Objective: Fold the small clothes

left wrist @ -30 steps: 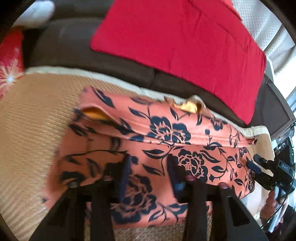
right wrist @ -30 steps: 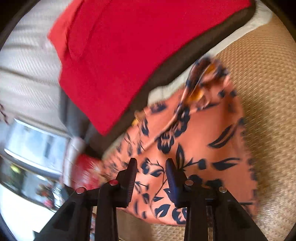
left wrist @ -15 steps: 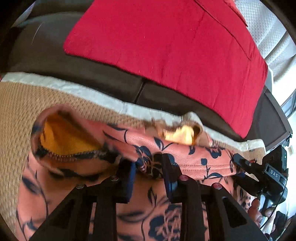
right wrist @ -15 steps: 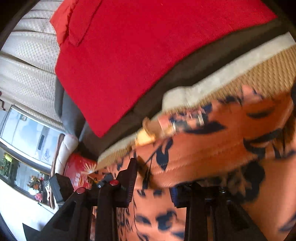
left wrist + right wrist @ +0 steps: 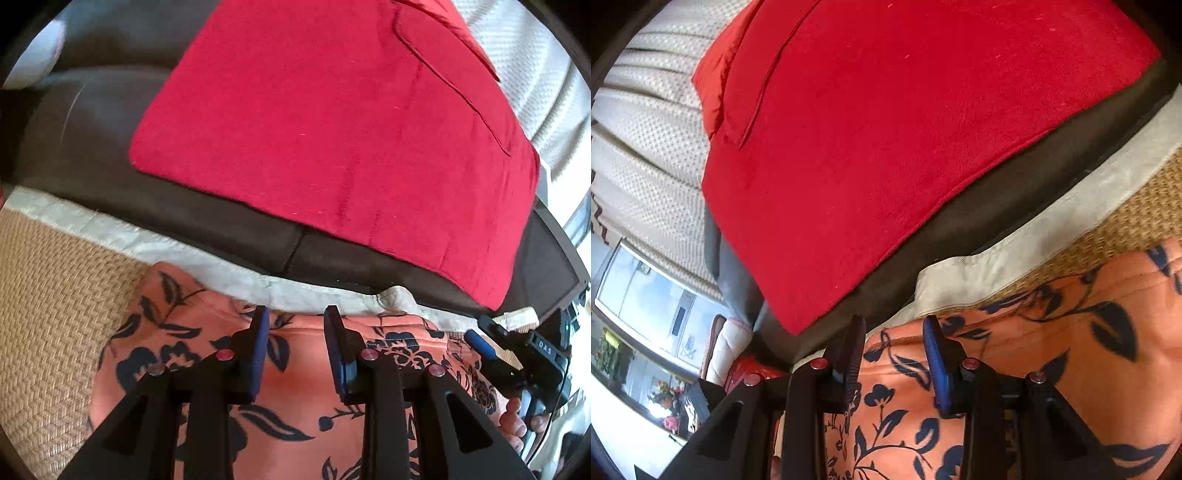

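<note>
An orange garment with a dark blue flower print [image 5: 303, 373] lies folded on a woven straw mat [image 5: 55, 295]. It also fills the lower right of the right wrist view [image 5: 1052, 369]. My left gripper [image 5: 295, 325] is open, its fingers just above the garment's far folded edge, nothing between them. My right gripper [image 5: 894, 332] is open over the garment's far corner, nothing between its fingers. The right gripper also shows at the right edge of the left wrist view [image 5: 517, 350], with fingers of the hand that holds it.
Behind the mat's pale cloth border [image 5: 110, 229] stands a dark brown sofa [image 5: 92, 140] with a red blanket [image 5: 332, 122] over it. Cream curtains [image 5: 646, 129] hang behind. A window [image 5: 646, 295] shows at the left of the right wrist view.
Both grippers carried the garment's near edge over to the far edge, folding it in half. Both have let go and now stand open over the fold.
</note>
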`<control>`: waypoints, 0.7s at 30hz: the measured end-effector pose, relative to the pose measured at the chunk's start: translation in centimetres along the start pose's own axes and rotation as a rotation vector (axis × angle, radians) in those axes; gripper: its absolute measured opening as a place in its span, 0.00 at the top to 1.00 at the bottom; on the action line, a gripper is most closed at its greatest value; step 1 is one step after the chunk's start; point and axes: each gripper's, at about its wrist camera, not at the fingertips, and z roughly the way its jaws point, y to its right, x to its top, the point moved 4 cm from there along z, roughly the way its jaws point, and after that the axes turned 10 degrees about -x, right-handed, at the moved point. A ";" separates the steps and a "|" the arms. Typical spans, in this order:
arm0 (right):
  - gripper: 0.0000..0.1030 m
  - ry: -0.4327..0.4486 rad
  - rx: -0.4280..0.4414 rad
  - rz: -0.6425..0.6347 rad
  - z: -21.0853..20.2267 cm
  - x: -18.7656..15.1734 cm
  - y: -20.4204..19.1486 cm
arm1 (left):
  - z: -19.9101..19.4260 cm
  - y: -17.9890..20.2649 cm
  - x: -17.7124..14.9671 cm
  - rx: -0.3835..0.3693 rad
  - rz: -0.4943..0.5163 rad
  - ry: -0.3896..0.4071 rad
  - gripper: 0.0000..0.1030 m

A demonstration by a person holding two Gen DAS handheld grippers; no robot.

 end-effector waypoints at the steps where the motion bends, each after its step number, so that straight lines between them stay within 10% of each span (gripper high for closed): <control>1: 0.65 0.001 -0.006 0.002 -0.4 0.0 0.1 | -0.6 -0.1 -0.1 0.019 0.002 0.002 0.70; 4: 0.65 -0.001 -0.009 -0.023 -1.6 -0.9 -0.9 | -2.0 0.8 -1.1 0.065 0.043 0.007 0.69; 8: 0.65 -0.072 -0.034 -0.121 -1.1 -4.0 -3.9 | -2.8 1.8 -3.4 0.189 0.095 -0.025 0.44; 12: 0.66 -0.224 -0.163 -0.170 1.2 -8.4 -3.7 | -2.1 0.0 -6.6 0.352 0.061 -0.176 0.42; 21: 0.65 -0.099 -0.067 -0.112 -10.1 -11.1 -2.3 | -9.6 0.8 -11.3 0.348 0.050 -0.077 0.42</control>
